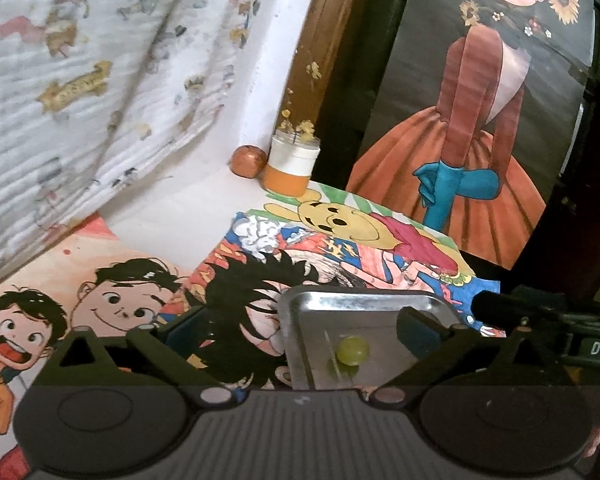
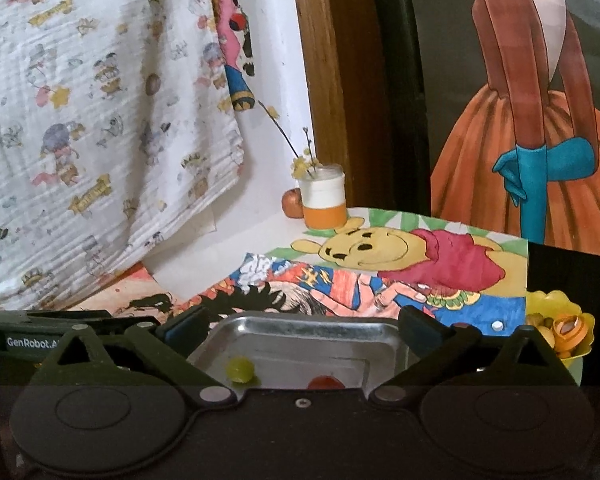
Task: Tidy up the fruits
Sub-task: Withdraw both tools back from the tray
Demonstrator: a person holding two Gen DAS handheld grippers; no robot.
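A steel tray (image 1: pixel 340 300) lies on cartoon drawings; it also shows in the right wrist view (image 2: pixel 300 322). A green grape (image 1: pixel 353 351) lies in it, seen too in the right wrist view (image 2: pixel 240 369). A red fruit (image 2: pixel 325 382) lies in the tray, partly hidden by the gripper body. My left gripper (image 1: pixel 300 332) is open and empty above the tray's left side. My right gripper (image 2: pixel 302 328) is open and empty, its fingers straddling the tray. A yellow bowl (image 2: pixel 560 332) with small fruits stands at the right.
A reddish apple (image 1: pixel 247 161) and an orange-and-white jar with twigs (image 1: pixel 292 164) stand at the back by the wall. A patterned cloth (image 1: pixel 80 80) hangs at the left. A large painting of a woman (image 1: pixel 480 120) leans at the back right.
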